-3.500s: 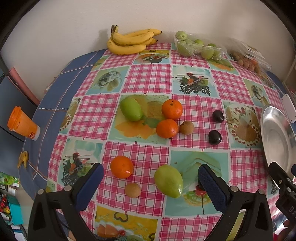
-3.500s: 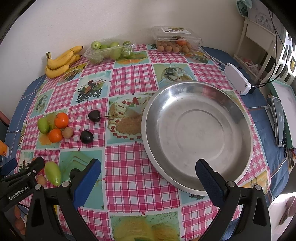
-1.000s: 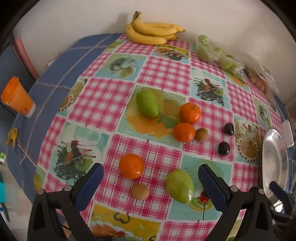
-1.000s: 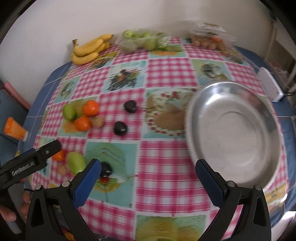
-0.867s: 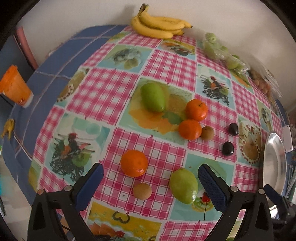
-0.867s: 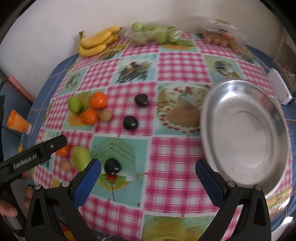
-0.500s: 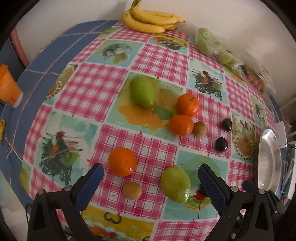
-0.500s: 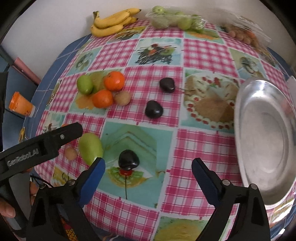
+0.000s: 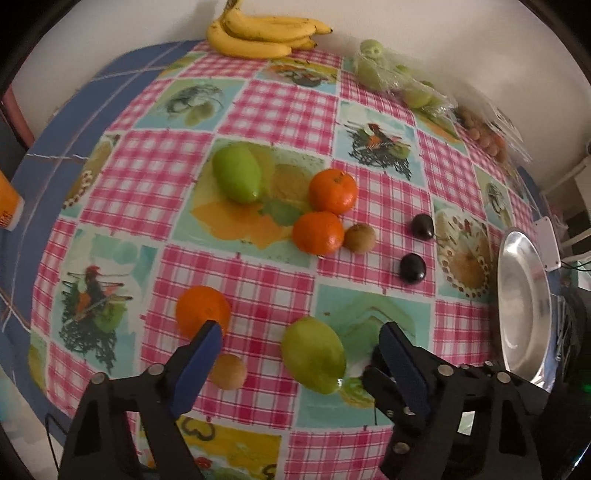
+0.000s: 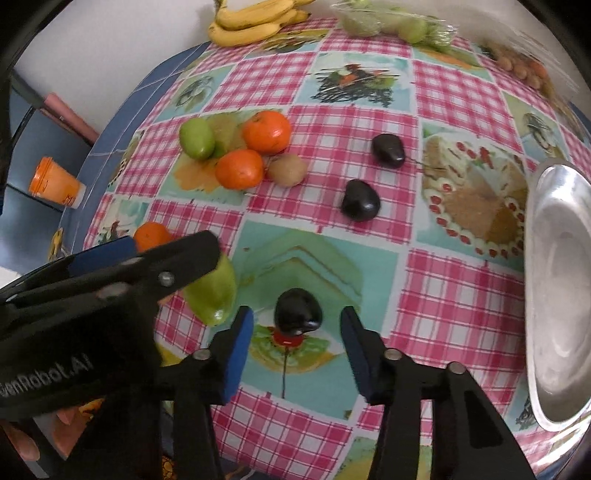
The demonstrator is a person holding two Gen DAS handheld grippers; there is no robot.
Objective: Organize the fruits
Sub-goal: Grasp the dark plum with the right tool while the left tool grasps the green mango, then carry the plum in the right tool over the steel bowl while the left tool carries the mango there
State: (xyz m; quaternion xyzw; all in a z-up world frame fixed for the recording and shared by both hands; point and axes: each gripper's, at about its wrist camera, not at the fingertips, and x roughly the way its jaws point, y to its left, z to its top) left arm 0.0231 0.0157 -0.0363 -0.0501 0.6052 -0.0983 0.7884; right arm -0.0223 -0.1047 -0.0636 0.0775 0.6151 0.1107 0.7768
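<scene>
On the checked tablecloth, a green mango (image 9: 314, 354) lies between the fingers of my left gripper (image 9: 301, 350). Its jaws are closing, with a gap still showing on each side of the mango. An orange (image 9: 201, 310) and a small brown kiwi (image 9: 229, 371) sit by the left finger. My right gripper (image 10: 297, 332) points down at a black plum (image 10: 298, 310) that sits just between its fingertips. Those jaws are closing too, and the pads stand clear of the plum. The left gripper's black finger (image 10: 177, 258) crosses the right wrist view beside the mango (image 10: 212, 291).
Further back lie a second mango (image 9: 238, 177), two oranges (image 9: 332, 190), another kiwi (image 9: 360, 238) and two black plums (image 9: 413, 267). A steel plate (image 9: 517, 310) is at the right. Bananas (image 9: 262, 35), bagged green fruit (image 9: 391, 77) and an orange cup (image 10: 55, 182) ring the table.
Both grippers' jaws have narrowed, the right one far more. The right gripper moved left and down, so the black plum now sits between its fingertips. The left gripper stayed over the mango.
</scene>
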